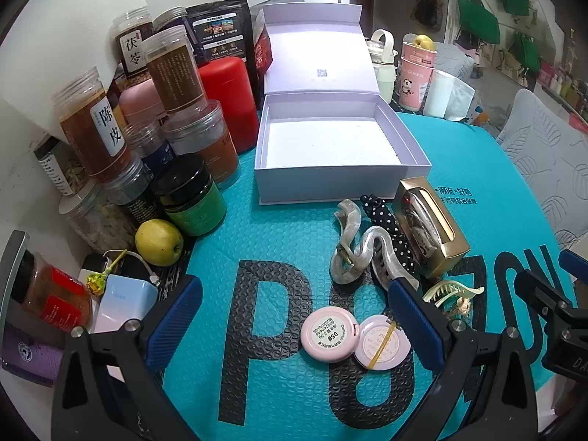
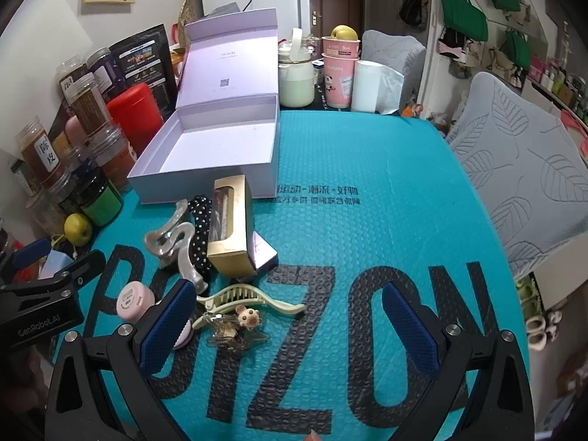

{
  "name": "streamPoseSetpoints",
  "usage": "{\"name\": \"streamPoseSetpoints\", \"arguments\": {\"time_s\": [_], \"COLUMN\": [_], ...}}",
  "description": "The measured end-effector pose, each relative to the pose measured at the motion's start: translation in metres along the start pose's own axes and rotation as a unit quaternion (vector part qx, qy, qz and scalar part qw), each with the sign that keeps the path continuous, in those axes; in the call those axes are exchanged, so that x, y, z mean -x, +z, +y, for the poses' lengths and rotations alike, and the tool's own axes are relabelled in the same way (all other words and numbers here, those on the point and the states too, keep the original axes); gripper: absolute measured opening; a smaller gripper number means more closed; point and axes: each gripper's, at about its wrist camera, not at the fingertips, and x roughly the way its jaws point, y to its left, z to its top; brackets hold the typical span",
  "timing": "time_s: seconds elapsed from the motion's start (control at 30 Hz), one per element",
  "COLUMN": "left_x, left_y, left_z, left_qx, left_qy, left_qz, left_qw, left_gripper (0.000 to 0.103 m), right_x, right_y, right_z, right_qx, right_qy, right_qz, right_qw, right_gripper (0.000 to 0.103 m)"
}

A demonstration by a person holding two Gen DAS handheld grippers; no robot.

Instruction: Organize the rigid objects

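An open lavender gift box (image 1: pixel 330 147) (image 2: pixel 205 147) stands on the teal mat with its lid raised and its tray bare. In front of it lie a pearly wavy hair claw (image 1: pixel 352 250) (image 2: pixel 176 242), a polka-dot clip (image 1: pixel 389 224) (image 2: pixel 200 228), a gold window box (image 1: pixel 430 220) (image 2: pixel 231 228), a pale green comb clip (image 1: pixel 448 292) (image 2: pixel 250 301) and a mouse charm (image 2: pixel 246 318). Two pink round compacts (image 1: pixel 327 334) (image 1: pixel 382 343) lie between the fingers of my open left gripper (image 1: pixel 294 316). My right gripper (image 2: pixel 290 327) is open over bare mat.
Jars and canisters (image 1: pixel 154 117) crowd the mat's left side, with a yellow-green apple (image 1: pixel 158 242), a charger (image 1: pixel 125 297) and a lollipop (image 1: pixel 96 280). Pink cups (image 2: pixel 340 70), a kettle (image 2: pixel 296 77) and a paper roll (image 2: pixel 367 84) stand behind. A cushioned chair (image 2: pixel 514 154) is at the right.
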Motion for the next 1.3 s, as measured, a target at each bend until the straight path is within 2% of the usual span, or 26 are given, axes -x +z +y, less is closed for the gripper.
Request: {"name": "streamPoseSetpoints", "arguments": {"time_s": [0.43,1.3], "left_x": [-0.0001,0.0057], "left_y": [-0.0020,-0.0058], "left_z": [0.0025,-0.0002], "left_qx": [0.004,0.006], "left_qy": [0.009,-0.002], "left_qz": [-0.002,-0.006], "left_qw": [1.0000,1.0000], "left_gripper": [0.103,0.103], "right_x": [0.0014,0.0035], "right_y": [-0.0005,-0.0035], "right_z": [0.0013,-0.0020], "right_qx": [0.003,-0.004], "right_qy": [0.007,0.015], "right_qz": [-0.001,-0.006], "right_qw": [1.000,1.000], "right_gripper": [0.103,0.103]}}
